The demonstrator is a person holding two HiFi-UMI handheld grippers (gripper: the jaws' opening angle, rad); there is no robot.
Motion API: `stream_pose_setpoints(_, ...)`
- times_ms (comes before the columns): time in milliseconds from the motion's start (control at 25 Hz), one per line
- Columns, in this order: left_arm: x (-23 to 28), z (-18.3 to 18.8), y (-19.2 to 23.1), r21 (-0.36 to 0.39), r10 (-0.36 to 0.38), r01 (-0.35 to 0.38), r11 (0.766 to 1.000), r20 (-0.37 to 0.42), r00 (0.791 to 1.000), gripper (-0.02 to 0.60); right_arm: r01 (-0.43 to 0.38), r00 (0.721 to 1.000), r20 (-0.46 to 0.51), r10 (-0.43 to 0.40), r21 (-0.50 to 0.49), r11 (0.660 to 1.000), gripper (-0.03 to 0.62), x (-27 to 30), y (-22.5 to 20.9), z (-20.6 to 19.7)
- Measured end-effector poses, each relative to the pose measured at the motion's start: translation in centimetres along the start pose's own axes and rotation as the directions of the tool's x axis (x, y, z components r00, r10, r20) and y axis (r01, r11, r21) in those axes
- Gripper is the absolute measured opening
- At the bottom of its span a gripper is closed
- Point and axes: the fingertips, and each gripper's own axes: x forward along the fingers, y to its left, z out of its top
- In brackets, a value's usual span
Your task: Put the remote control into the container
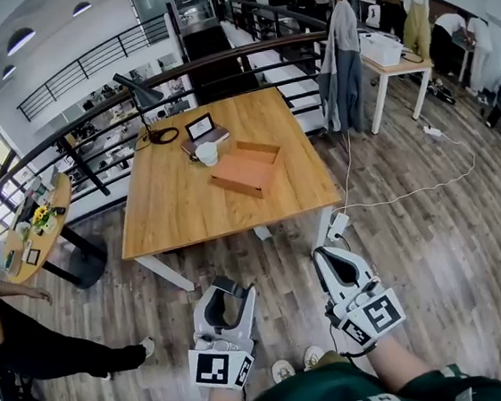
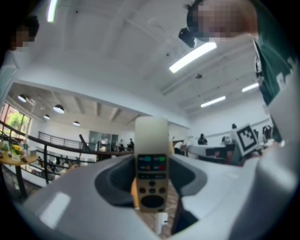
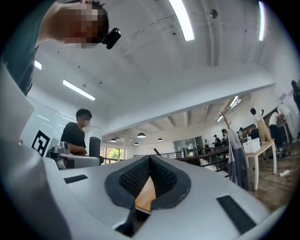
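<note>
The left gripper [image 1: 227, 289] is hanging at 7 o'clock in the head view, over the wooden plank floor [image 1: 418, 248]. Its dark padded fingers [image 2: 110, 182] are pinching a slim beige remote control with coloured buttons [image 2: 151, 174], which is standing upright between them. At 12 o'clock, well apart from both grippers, a shallow open brown cardboard container [image 1: 249, 170] is lying on the light wooden desk [image 1: 171, 209], with a white cup [image 1: 206, 153] sitting near it at its 10 o'clock. The right gripper [image 1: 332, 259] is hovering at 5 o'clock, its ribbed black fingers [image 3: 135, 176] pressing together at the tips, nothing between them.
</note>
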Motion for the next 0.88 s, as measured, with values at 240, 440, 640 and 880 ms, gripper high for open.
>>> stream_pose_setpoints(240, 2.9, 0.0, -1.9, 0.035, 0.006, -0.007, 0.999, 0.003, 1.000, 0.201, -0.036, 0.999, 0.005, 0.037, -0.094, 0.995, 0.017, 0.5, -0.9, 0.5)
stream_pose_setpoints(440, 4.1, 0.0, -3.1, 0.043, 0.023, -0.023, 0.999, 0.009, 1.000, 0.201, -0.045, 0.999, 0.020, 0.047, -0.114, 0.992, 0.017, 0.4, -2.1, 0.6)
stream_pose_setpoints(640, 5.0, 0.2, -3.6, 0.053, 0.019, -0.019, 0.998, 0.005, 1.000, 0.201, -0.044, 0.999, 0.024, 0.046, -0.101, 0.994, 0.017, 0.6, -2.7, 0.4)
stream_pose_setpoints(880, 6.5, 0.1, -3.2, 0.056, 0.010, -0.011, 0.998, 0.016, 1.000, 0.201, -0.034, 0.999, 0.022, 0.037, -0.116, 0.993, 0.017, 1.2, -3.4, -0.2)
